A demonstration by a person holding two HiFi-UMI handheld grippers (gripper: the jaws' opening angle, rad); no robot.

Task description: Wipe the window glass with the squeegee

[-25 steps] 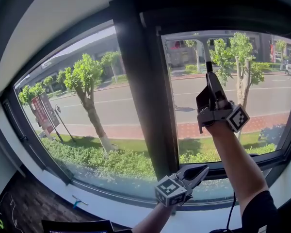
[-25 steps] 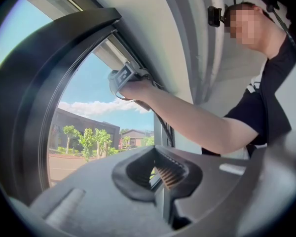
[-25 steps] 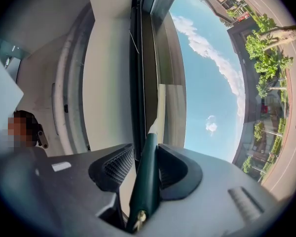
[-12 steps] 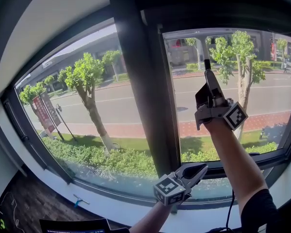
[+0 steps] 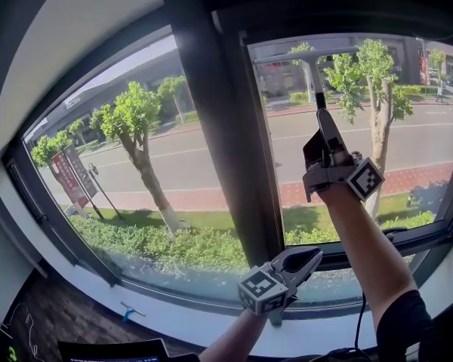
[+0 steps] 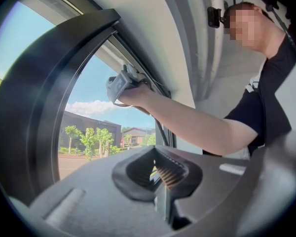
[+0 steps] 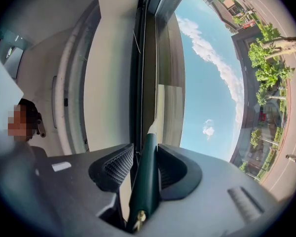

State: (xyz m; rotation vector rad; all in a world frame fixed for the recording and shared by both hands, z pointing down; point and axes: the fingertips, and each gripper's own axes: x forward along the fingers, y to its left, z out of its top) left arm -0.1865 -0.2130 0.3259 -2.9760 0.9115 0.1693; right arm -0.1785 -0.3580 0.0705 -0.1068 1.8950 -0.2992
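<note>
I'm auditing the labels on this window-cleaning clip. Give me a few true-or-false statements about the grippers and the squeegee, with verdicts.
1. The right gripper is closed on the squeegee's dark green handle. True.
2. The left gripper holds a cloth. False: its jaws are together with nothing between them.
3. The squeegee is raised at the left-hand pane. False: it is at the right-hand pane, to the right of the dark window post.
4. The squeegee's blade sits near the top of that pane, with the left gripper far lower. True.
</note>
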